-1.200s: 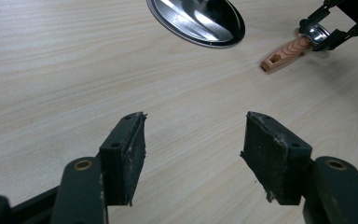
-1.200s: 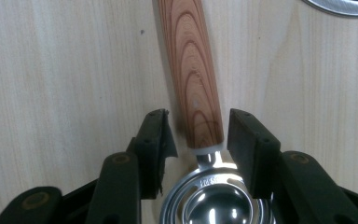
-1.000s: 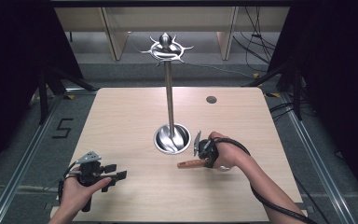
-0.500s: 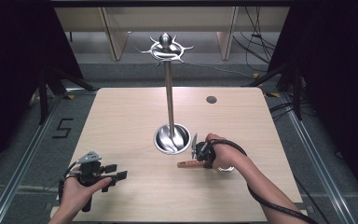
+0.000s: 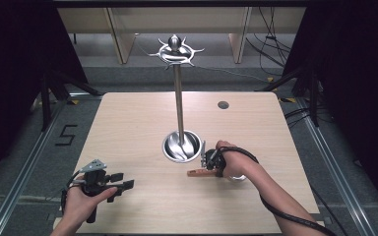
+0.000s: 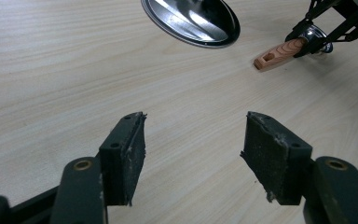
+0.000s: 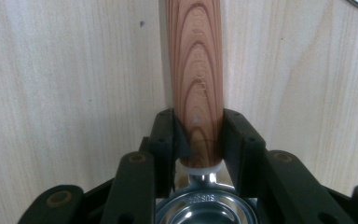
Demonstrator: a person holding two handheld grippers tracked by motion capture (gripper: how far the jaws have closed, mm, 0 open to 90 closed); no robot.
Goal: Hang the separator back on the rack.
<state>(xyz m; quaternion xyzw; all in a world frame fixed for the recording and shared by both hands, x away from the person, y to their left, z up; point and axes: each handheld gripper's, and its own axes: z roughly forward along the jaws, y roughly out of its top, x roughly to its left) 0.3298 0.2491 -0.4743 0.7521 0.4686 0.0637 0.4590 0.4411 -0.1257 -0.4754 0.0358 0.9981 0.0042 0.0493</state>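
Right gripper view shows the right gripper clamped on the wooden handle of a small strainer, whose metal rim is cut off below. High view places the stand's steel base dish just beside it; the left gripper, well apart, gapes wide over bare table.

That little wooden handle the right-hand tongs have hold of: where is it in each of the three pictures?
High view: the wooden handle lies low, right of centre, sticking out left from the right tongs.
Left gripper view: top right, pale brown, slanting down to the left.
Right gripper view: upright in the middle, pinched between the two black jaws.
Shared landmark: the shiny round base of the metal stand, beside the handle.
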